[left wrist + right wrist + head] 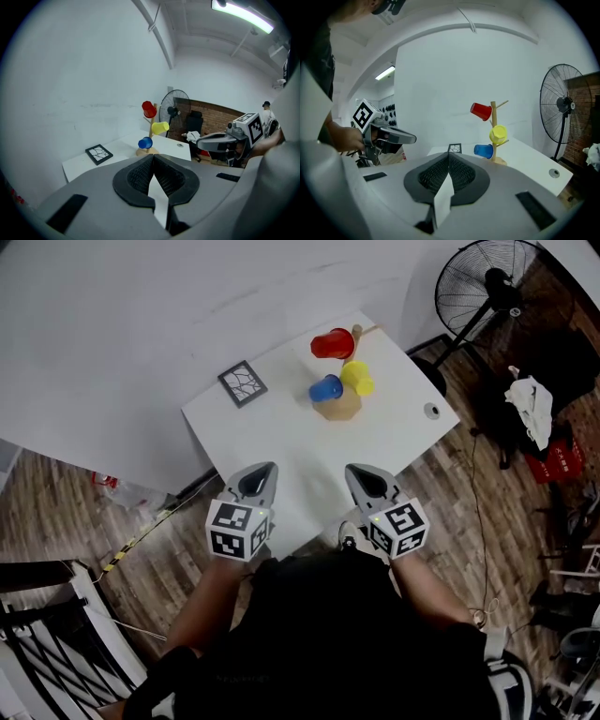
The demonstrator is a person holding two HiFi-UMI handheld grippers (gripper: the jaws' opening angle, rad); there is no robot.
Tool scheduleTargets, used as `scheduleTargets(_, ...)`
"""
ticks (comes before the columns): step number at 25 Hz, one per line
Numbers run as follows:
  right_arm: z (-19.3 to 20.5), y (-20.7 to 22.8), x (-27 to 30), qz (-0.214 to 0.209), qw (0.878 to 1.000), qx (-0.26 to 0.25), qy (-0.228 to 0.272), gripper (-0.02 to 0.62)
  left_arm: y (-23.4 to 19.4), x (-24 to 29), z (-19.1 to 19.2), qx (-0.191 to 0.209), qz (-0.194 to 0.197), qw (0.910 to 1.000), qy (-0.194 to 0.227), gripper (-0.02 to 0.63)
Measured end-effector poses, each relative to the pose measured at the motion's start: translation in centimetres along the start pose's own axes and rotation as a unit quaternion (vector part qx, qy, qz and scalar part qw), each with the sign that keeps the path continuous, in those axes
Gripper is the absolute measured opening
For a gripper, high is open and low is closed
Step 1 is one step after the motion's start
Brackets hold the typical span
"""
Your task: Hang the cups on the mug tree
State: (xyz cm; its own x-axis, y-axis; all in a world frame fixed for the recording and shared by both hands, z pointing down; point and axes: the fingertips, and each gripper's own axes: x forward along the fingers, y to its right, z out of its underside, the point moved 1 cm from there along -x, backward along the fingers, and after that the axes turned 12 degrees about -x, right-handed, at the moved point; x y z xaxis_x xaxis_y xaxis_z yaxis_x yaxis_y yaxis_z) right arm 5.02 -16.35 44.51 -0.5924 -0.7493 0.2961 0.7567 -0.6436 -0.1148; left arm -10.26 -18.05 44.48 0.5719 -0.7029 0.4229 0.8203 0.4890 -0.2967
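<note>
Left gripper [153, 157] has its jaws pressed together, nothing between them. Right gripper [449, 155] is the same, closed and empty, just beside it over the table [281, 442] edge. Well ahead of both tips stands the mug tree [339, 409], with red cup [332, 344] hanging highest and yellow cup [357, 379] and blue cup [326, 388] lower.

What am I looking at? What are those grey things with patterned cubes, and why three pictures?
No robot: a person holds a gripper in each hand, the left gripper and the right gripper; the patterned cubes belong to them. One picture comes from a camera on the person's head, looking down; the others from cameras riding on each gripper. On the white table stands a mug tree carrying a red cup, a yellow cup and a blue cup, plus a black-framed picture. Both pairs of fingers are closed, holding nothing.
</note>
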Motion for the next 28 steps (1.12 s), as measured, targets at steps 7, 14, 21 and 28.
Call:
scheduleTargets(7, 1.3, -0.2, -0.2, 0.019, 0.999, 0.025, -0.011, 0.008, 0.2, 0.2, 0.3, 0.012, 0.010, 0.9998, -0.008, 0.017)
scheduleTargets(14, 1.5, -0.8, -0.7, 0.026, 0.999, 0.022, -0.013, 0.007, 0.5, 0.1, 0.1, 0.018, 0.018, 0.9996, -0.008, 0.017)
scheduleTargets(21, 1.5, -1.1, -0.9, 0.026, 0.999, 0.019, -0.013, 0.007, 0.7, -0.1, 0.0, 0.021, 0.021, 0.9995, -0.004, 0.017)
scheduleTargets(28, 1.0, -1.1, -0.6, 0.023, 1.000, 0.015, -0.009, 0.008, 0.5, -0.3, -0.1, 0.026, 0.018, 0.9995, 0.000, 0.017)
